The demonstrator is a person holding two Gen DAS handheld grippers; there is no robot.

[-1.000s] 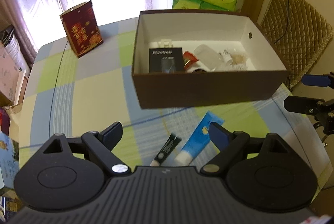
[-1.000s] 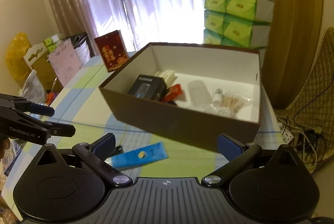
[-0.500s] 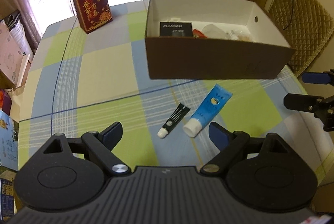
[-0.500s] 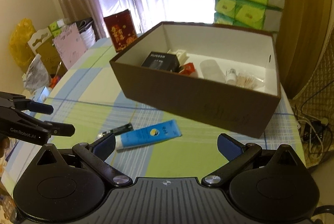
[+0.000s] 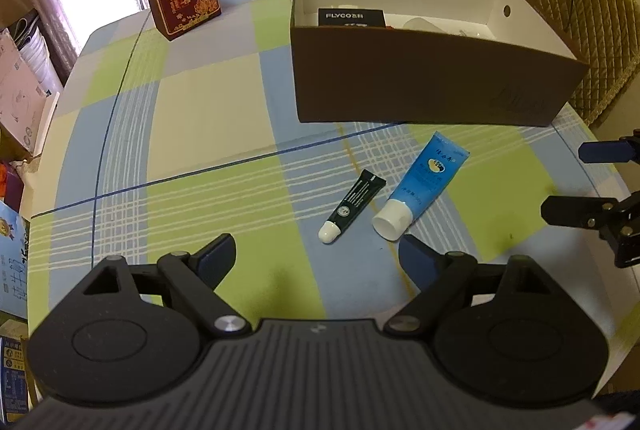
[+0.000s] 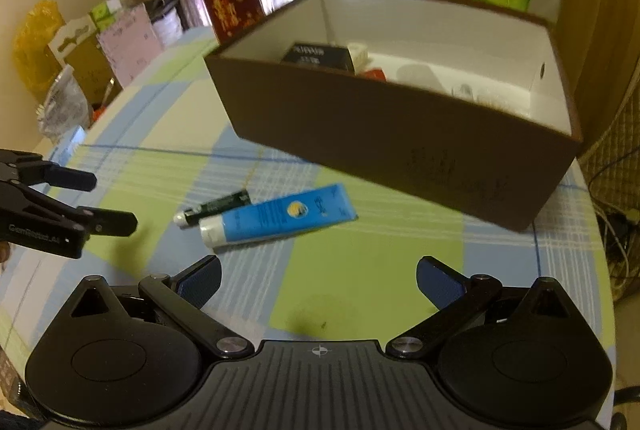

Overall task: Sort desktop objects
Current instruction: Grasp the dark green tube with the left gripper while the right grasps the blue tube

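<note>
Blue tube and small black tube lie mid-frame before both wide-open, empty tongs; best pinch one tube across its body, then lift into the brown box.

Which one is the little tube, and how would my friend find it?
Find the big brown box on the checked table. Just in front of it lie two tubes side by side, white caps pointing away from the box. The little tube is the thin, dark green one; its neighbour, the blue tube, is fatter and longer.
</note>
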